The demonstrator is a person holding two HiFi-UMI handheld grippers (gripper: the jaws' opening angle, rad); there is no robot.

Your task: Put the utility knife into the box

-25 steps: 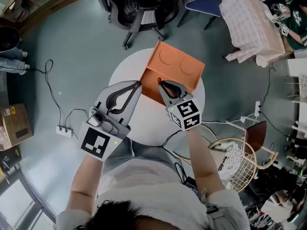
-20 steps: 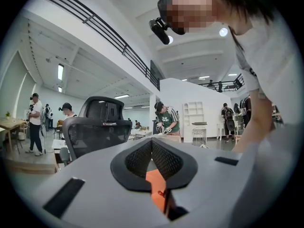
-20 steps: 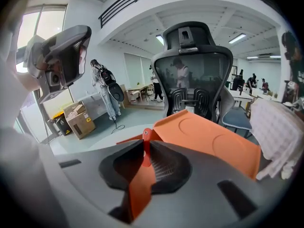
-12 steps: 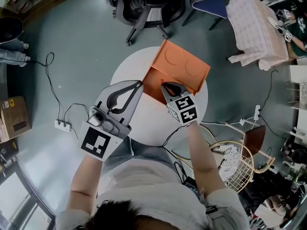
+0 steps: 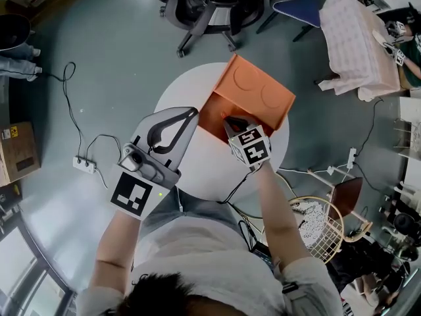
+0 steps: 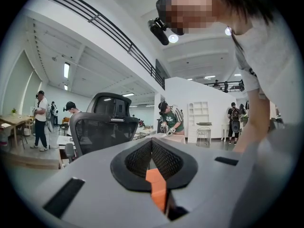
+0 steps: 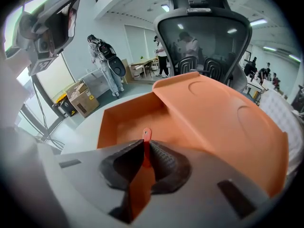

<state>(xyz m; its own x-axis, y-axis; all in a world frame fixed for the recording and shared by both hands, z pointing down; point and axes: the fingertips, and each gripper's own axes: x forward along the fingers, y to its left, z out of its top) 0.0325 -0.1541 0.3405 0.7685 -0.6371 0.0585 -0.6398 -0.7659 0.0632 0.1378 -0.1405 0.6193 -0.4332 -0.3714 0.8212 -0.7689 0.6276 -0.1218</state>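
An orange box (image 5: 212, 114) lies open on the round white table (image 5: 179, 92), its lid (image 5: 260, 92) folded back to the far right. My right gripper (image 5: 231, 120) is shut on the utility knife (image 7: 147, 137), a thin red-orange handle with a holed tip. It hangs over the box's open tray (image 7: 127, 115), beside the lid (image 7: 216, 115). My left gripper (image 5: 191, 113) is raised left of the box with its jaws together, its tip close to the box's left corner. In the left gripper view, the left gripper (image 6: 152, 144) shows a strip of orange through the gap below its pads.
A black office chair (image 5: 210, 5) stands beyond the table. A cloth-covered table (image 5: 358, 38) is at the far right. On the floor lie a power strip (image 5: 83, 165) with cables at the left and a cardboard box (image 5: 16, 151). A wicker chair (image 5: 322, 232) is at the lower right.
My right gripper has edged forward with the knife, further over the box's tray. The left gripper has barely moved.
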